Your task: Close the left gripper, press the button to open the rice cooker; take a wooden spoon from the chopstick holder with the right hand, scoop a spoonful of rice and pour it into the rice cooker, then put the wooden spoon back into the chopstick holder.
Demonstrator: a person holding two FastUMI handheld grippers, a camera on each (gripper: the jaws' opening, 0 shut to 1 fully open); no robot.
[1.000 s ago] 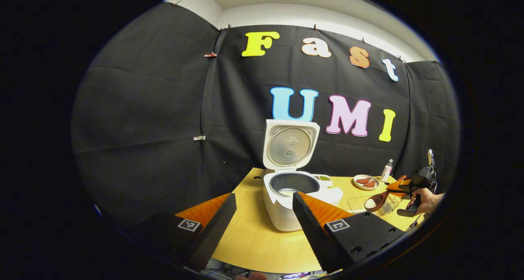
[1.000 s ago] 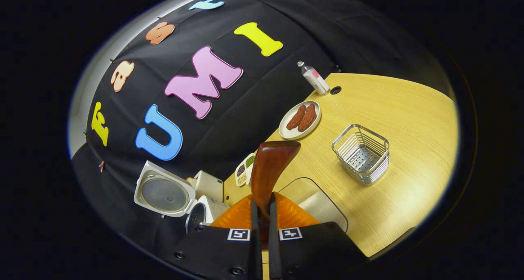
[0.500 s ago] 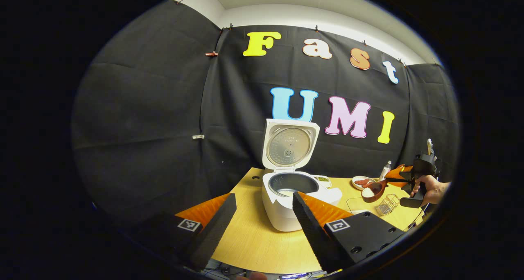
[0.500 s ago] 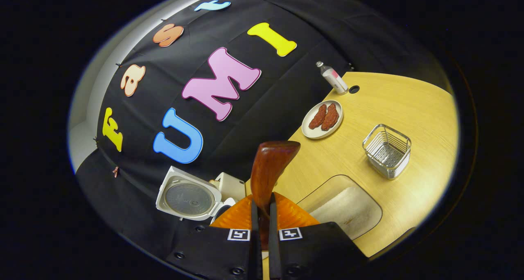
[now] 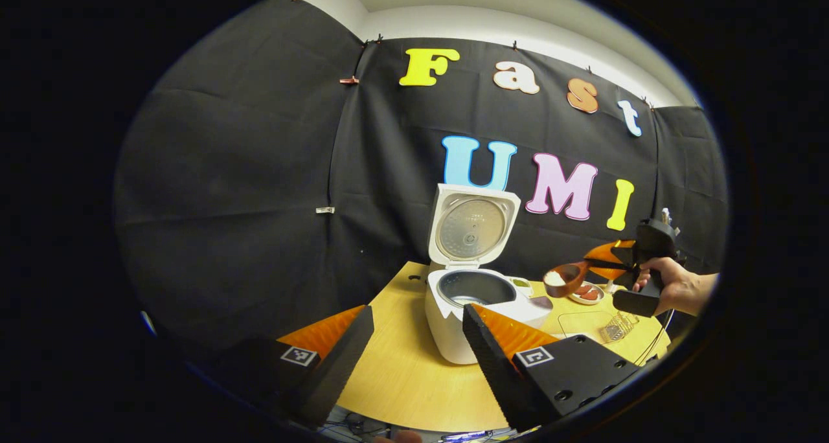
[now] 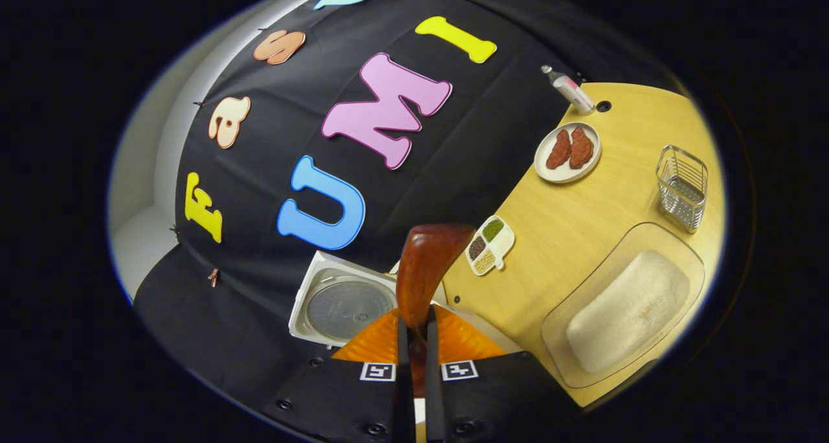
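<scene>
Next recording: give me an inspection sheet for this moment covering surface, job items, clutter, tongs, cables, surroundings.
Surface: wooden table, light, round-edged.
Job's things: rice cooker with lid up, pot exposed; wooden spoon loaded with rice, held in the air just right of the cooker; clear rice tray; wire chopstick holder, nothing in it.
Clutter: plate of meat; small divided dish; bottle at the wall.
Tongs: left tongs open, holding nothing, in front of the cooker; right tongs shut on the spoon handle, gripped by a hand.
Cables: some under the table's near edge.
Surroundings: black cloth wall.
</scene>
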